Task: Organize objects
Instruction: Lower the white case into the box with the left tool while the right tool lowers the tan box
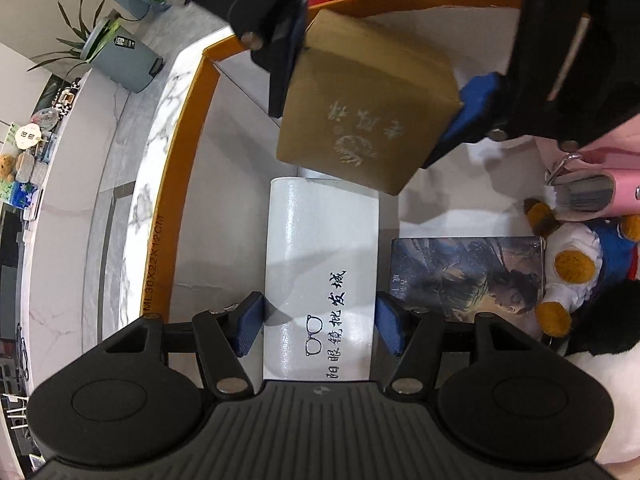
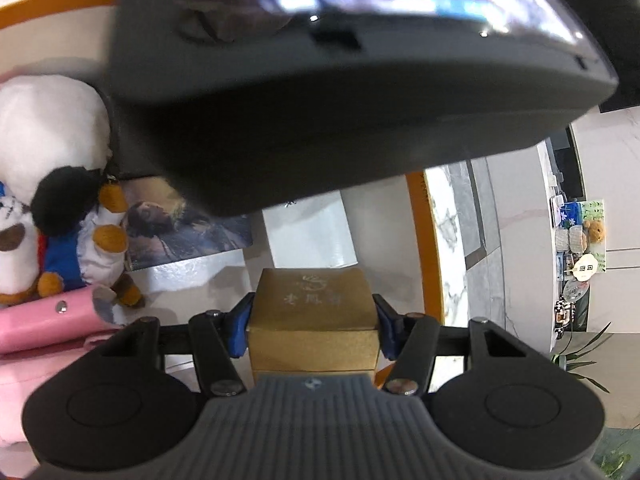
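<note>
Gold box point(image 2: 313, 312) clamped between right gripper point(image 2: 312, 330) jaws; white box point(image 1: 320, 280) between left gripper point(image 1: 320, 326) jaws, gripped.

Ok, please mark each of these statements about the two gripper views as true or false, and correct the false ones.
1. The right gripper holds a gold box. True.
2. The left gripper is around a red box. False: a white box with an eyeglasses drawing is between its blue pads.
3. The gold box lies flat on the floor of the container. False: it is tilted in the air above the white box.
4. The orange-rimmed container already holds a picture book and a plush toy. True.
5. The white box stands outside the container. False: it is inside, beside the book.
</note>
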Demonstrator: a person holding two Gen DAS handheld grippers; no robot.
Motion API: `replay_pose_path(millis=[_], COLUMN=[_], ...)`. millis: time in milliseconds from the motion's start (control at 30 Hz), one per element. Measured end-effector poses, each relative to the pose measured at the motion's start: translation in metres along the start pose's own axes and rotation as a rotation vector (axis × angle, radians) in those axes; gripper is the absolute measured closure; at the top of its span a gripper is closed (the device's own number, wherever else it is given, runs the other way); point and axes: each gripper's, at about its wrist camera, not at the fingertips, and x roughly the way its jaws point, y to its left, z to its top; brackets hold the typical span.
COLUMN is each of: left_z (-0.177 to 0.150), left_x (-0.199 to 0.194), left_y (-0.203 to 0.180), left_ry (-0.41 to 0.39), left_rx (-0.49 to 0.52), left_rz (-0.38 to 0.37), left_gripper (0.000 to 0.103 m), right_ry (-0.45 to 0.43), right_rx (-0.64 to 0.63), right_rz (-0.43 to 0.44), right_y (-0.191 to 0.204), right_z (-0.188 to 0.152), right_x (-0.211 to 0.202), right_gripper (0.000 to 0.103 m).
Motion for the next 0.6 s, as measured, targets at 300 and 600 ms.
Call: replay_pose_path(millis=[300, 600], left_z=[0.0006, -0.0055], left_x=[0.0022, -0.0043], left_y=[0.0074, 0.0054], left_ry=[-0.001, -0.029], left_rx=[-0.004, -0.008], left_rz=[-0.013, -0.02], left_gripper=[0.033, 0.03], right_ry=[0.04, 0.045], right_rx=[-0.034, -0.048], right_rz=[0.038, 0.044], right_y=[-0.0069, -0.0069], right_z=[0.0082, 0.0082], right_x=[0.0045, -0.0046], right_gripper=[0.043, 0.043])
